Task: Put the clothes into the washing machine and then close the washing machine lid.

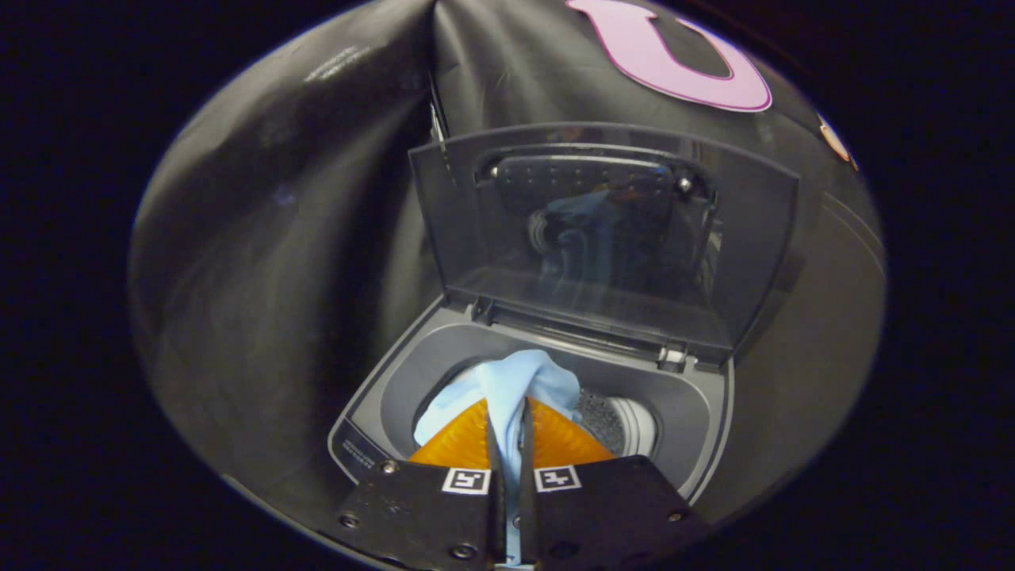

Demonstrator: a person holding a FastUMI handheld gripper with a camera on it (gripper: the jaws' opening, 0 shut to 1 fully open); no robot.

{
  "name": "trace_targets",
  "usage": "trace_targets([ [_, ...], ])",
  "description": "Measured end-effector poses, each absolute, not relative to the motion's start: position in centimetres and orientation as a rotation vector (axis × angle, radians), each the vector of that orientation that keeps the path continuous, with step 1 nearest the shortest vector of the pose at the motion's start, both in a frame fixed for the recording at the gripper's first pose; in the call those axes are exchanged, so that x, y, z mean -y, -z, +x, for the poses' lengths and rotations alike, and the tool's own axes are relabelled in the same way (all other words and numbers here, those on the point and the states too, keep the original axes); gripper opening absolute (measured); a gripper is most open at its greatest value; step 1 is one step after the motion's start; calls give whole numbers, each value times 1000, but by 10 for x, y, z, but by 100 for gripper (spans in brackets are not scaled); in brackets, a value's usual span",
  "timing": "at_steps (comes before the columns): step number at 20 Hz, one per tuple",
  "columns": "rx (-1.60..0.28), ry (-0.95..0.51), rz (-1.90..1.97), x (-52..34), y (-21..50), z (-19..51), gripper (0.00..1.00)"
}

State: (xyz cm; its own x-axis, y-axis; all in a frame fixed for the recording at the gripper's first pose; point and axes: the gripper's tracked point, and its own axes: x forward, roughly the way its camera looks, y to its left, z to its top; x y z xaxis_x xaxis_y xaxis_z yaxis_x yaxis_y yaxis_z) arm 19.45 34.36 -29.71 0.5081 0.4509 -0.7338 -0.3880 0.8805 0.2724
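Black cloth booth wall behind, draped in folds. Against it, small grey top-loading washing machine, seen from above. Smoky translucent lid raised, standing upright at rear hinge. Round drum opening beneath, perforated metal showing on far side. Light blue cloth garment bunched over drum mouth, hanging partly inside. Gripper directly above opening, fingers clenched on strip of garment pinched between them. Reflection of blue fabric faint in lid.
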Motion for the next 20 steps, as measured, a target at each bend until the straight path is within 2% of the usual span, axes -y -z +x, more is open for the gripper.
trace_targets([
  [1,-921,-500,80,-344,300,194,9],
  [2,-931,-492,86,-344,303,193,18],
  [3,-924,-487,97,-344,304,194,22],
  [6,-881,-465,113,-336,294,201,55],
  [7,-871,-469,117,-335,289,201,59],
  [14,-739,-523,93,-319,234,186,60],
  [20,-568,-511,101,-291,160,187,59],
])
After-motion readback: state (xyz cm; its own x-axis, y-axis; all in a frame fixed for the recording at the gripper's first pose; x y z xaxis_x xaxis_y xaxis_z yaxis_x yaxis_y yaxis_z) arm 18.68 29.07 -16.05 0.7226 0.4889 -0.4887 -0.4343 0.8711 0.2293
